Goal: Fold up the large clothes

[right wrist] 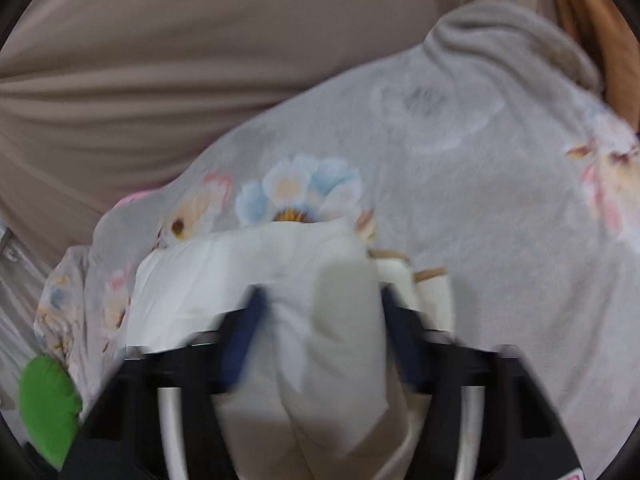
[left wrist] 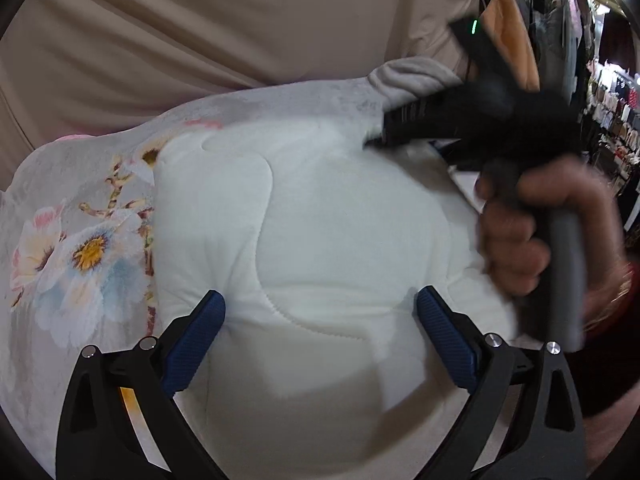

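A large padded garment lies on a beige sheet, grey with a flower print (left wrist: 80, 248) outside and white quilted lining (left wrist: 320, 208) turned up. My left gripper (left wrist: 322, 316) stands open, its blue pads (left wrist: 200, 332) wide apart over the white lining, with nothing pinched between them. My right gripper (left wrist: 372, 140) reaches in from the right in a person's hand (left wrist: 516, 240), its tips at the lining's far edge. The right wrist view is blurred: the right gripper (right wrist: 320, 320) is shut on a bunched fold of the white lining (right wrist: 332, 300), above the floral side (right wrist: 460, 200).
The beige sheet (left wrist: 200, 40) spreads behind the garment. Racks of hanging clothes (left wrist: 612, 120) and a tan fabric (left wrist: 508, 32) stand at the far right. A green object (right wrist: 48, 400) sits at the lower left and a pink item (right wrist: 132, 200) peeks from under the garment.
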`<state>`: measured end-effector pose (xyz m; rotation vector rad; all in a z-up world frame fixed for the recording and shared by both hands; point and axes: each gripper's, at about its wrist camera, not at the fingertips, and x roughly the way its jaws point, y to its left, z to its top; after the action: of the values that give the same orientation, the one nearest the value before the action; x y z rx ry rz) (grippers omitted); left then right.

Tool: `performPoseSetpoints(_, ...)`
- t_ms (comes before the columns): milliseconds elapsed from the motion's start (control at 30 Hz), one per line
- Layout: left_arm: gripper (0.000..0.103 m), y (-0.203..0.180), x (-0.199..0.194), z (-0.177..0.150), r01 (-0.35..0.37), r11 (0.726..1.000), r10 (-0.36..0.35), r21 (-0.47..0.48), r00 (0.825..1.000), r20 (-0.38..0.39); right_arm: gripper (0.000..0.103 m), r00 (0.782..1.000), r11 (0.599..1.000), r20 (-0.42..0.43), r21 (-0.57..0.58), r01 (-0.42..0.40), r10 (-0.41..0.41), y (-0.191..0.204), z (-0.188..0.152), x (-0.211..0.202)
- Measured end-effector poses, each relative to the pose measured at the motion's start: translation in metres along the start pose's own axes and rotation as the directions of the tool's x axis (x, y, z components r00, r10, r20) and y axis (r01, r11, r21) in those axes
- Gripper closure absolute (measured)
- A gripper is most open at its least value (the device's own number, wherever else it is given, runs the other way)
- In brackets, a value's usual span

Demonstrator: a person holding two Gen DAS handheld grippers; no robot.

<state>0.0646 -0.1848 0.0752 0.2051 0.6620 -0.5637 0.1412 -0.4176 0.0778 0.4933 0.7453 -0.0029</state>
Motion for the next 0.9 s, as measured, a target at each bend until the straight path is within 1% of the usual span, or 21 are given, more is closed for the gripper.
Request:
performPoseSetpoints(33, 0.009, 0.003, -0.006, 0.004, 0.014, 1.0, -0.014, -0.013, 1.0, 0.011, 0.091, 0.999, 1.0, 0.045, -0.004, -0.006, 0.006, -0.002, -0.004, -0.006)
performPoseSetpoints(100, 0.009, 0.012, -0.021, 0.013, 0.035, 0.998, -0.033, -0.046, 0.998, 0.049, 0.093, 0.987, 0.999, 0.157, -0.001, -0.036, 0.036, -0.008, -0.011, -0.031)
performPoseSetpoints(133, 0.009, 0.016, -0.027, 0.019, 0.039, 0.997, -0.035, -0.061, 0.997, 0.069, 0.093, 0.983, 0.999, 0.179, 0.006, -0.041, 0.039, -0.012, -0.012, -0.038)
performPoseSetpoints(167, 0.009, 0.018, -0.029, 0.025, 0.042, 0.997, -0.037, -0.069, 0.996, 0.08, 0.093, 0.983, 0.999, 0.182, 0.017, -0.038, 0.034, -0.016, -0.013, -0.041)
performPoseSetpoints(233, 0.009, 0.021, -0.021, 0.034, 0.036, 0.996, -0.031, -0.076, 0.997, 0.074, 0.092, 0.988, 0.999, 0.154, 0.044, -0.015, 0.008, -0.025, -0.013, -0.034)
performPoseSetpoints(267, 0.009, 0.021, -0.01, 0.036, 0.017, 0.997, -0.012, -0.077, 0.998, 0.055, 0.092, 0.993, 0.998, 0.12, 0.057, 0.011, -0.018, -0.032, -0.016, -0.022)
performPoseSetpoints(300, 0.009, 0.02, 0.002, 0.035, 0.003, 0.997, -0.001, -0.076, 1.0, 0.027, 0.089, 0.994, 0.997, 0.098, 0.062, 0.038, -0.044, -0.039, -0.02, -0.011)
performPoseSetpoints(333, 0.008, 0.02, 0.017, 0.033, 0.008, 0.997, -0.009, -0.083, 1.0, -0.015, 0.085, 0.994, 0.996, 0.087, 0.065, 0.059, -0.064, -0.044, -0.024, -0.001)
performPoseSetpoints(367, 0.008, 0.022, 0.024, 0.03, 0.025, 0.995, -0.027, -0.099, 0.999, -0.023, 0.084, 0.995, 0.995, 0.08, 0.08, 0.054, -0.06, -0.051, -0.027, 0.005)
performPoseSetpoints(433, 0.007, 0.023, 0.029, 0.025, 0.0, 0.995, -0.002, -0.102, 1.0, -0.022, 0.083, 0.998, 0.993, 0.057, 0.119, 0.008, -0.014, -0.061, -0.027, 0.009)
performPoseSetpoints(533, 0.005, 0.022, 0.033, 0.019, -0.021, 0.995, 0.019, -0.096, 0.999, -0.026, 0.081, 0.999, 0.992, 0.049, 0.129, -0.017, 0.011, -0.064, -0.028, 0.011)
performPoseSetpoints(600, 0.005, 0.021, 0.036, 0.016, -0.038, 0.995, 0.035, -0.095, 0.999, -0.03, 0.079, 0.998, 0.99, 0.061, 0.137, -0.035, 0.027, -0.064, -0.028, 0.005)
performPoseSetpoints(633, 0.005, 0.022, 0.037, 0.014, -0.049, 0.994, 0.046, -0.097, 0.998, -0.031, 0.079, 0.997, 0.988, 0.075, 0.145, -0.045, 0.035, -0.064, -0.028, 0.0)
performPoseSetpoints(733, 0.005, 0.028, 0.039, 0.009, -0.065, 0.992, 0.062, -0.108, 0.997, -0.039, 0.073, 0.984, 0.981, 0.163, 0.171, -0.093, 0.065, -0.061, -0.029, -0.04)
performPoseSetpoints(800, 0.005, 0.032, 0.039, 0.007, -0.057, 0.991, 0.052, -0.123, 0.998, -0.042, 0.074, 0.972, 0.985, 0.219, 0.127, -0.119, 0.089, -0.053, -0.034, -0.076)
performPoseSetpoints(900, 0.005, 0.032, 0.039, 0.008, -0.058, 0.991, 0.053, -0.123, 0.998, -0.04, 0.087, 0.97, 0.998, 0.236, 0.004, -0.068, 0.065, -0.031, -0.048, -0.111)
